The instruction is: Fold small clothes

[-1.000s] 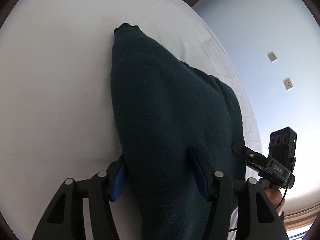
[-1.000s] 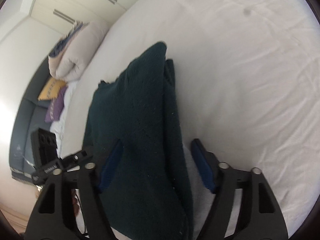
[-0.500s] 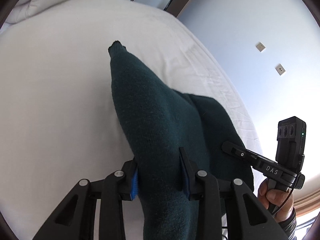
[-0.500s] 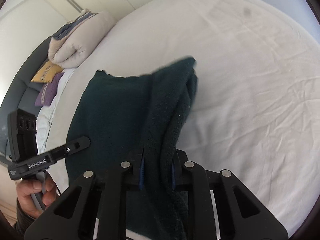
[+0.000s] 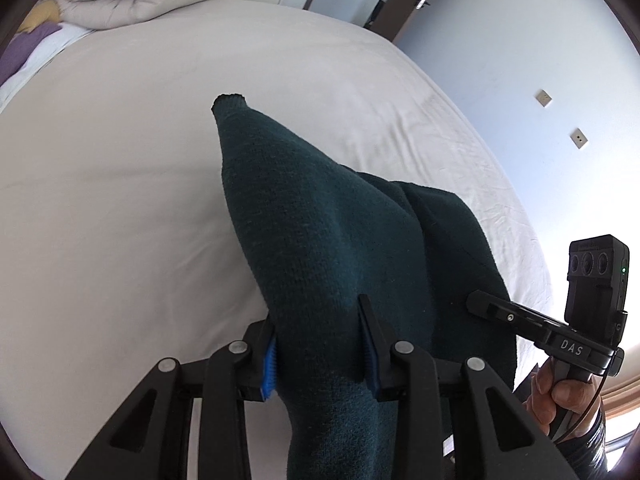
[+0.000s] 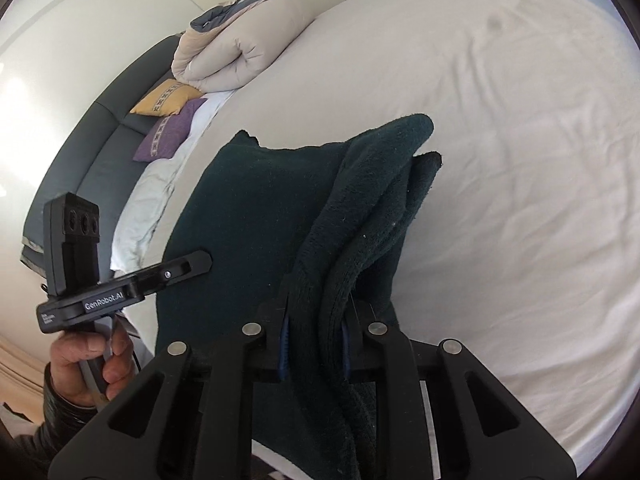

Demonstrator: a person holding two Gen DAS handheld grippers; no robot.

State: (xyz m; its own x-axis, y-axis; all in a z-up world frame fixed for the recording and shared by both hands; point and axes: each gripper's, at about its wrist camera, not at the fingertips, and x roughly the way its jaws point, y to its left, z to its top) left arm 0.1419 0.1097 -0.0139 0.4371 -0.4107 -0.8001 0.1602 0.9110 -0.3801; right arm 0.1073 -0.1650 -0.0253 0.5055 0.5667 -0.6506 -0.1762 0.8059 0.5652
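A dark green knitted sweater (image 5: 320,240) hangs lifted above the white bed (image 5: 120,200), stretched between both grippers. My left gripper (image 5: 318,344) is shut on a thick bunch of its fabric at one end. My right gripper (image 6: 314,332) is shut on the bunched folds of the sweater (image 6: 260,220) at the other end. In the left wrist view the right gripper (image 5: 492,308) comes in from the lower right, held by a hand (image 5: 560,396). In the right wrist view the left gripper (image 6: 192,264) comes in from the left. A sleeve end (image 5: 228,104) points away from me.
The bed sheet (image 6: 500,160) spreads wide beyond the sweater. A rolled beige duvet (image 6: 236,52) and yellow and purple cushions (image 6: 168,116) lie at the head end by a grey headboard (image 6: 92,152). A pale blue wall with sockets (image 5: 560,116) borders the bed.
Both grippers closed on the sweater, which had lain between open jaws, and lifted it off the bed. The fabric now hangs bunched, and more of the bed and room shows.
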